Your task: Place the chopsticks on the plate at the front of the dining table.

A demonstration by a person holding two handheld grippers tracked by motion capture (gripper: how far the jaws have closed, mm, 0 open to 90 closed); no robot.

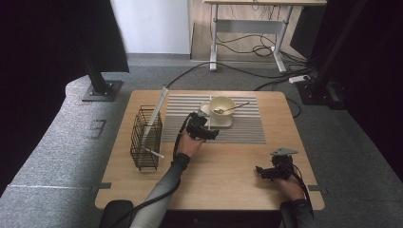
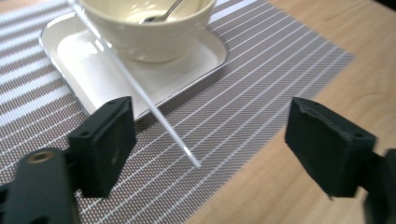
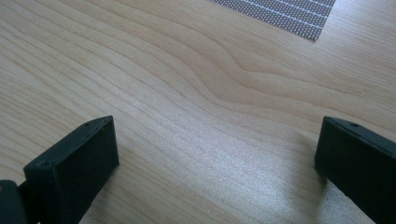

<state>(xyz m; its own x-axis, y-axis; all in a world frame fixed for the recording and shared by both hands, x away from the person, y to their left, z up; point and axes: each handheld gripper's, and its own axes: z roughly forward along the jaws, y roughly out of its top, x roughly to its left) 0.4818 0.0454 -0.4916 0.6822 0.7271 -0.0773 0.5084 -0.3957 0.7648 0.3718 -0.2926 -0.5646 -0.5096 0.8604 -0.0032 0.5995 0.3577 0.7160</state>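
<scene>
On the wooden table (image 1: pixel 223 175), I hold a two-jaw gripper in each hand. My left gripper (image 2: pixel 208 140) hovers over the striped placemat (image 2: pixel 243 116), its jaws spread wide with nothing pinched between them. A thin clear straw (image 2: pixel 140 93) slants between them, touching neither pad; its lower tip rests on the placemat and its shaft leans across the white tray (image 2: pixel 93 74) beside the cream bowl (image 2: pixel 149 32), which holds a metal spoon (image 2: pixel 161 14). I judge the straw has been set down at the place setting and let go, so that step looks done.

From the high view, a black wire basket (image 1: pixel 146 137) stands near the table's left edge with two more pale sticks (image 1: pixel 157 111) in it, one tall and leaning, one poking out low; those may be what is left to move.

My right gripper (image 3: pixel 215 163) rests low over bare wood, jaws spread, empty.

No brand, label or readable writing shows anywhere.
</scene>
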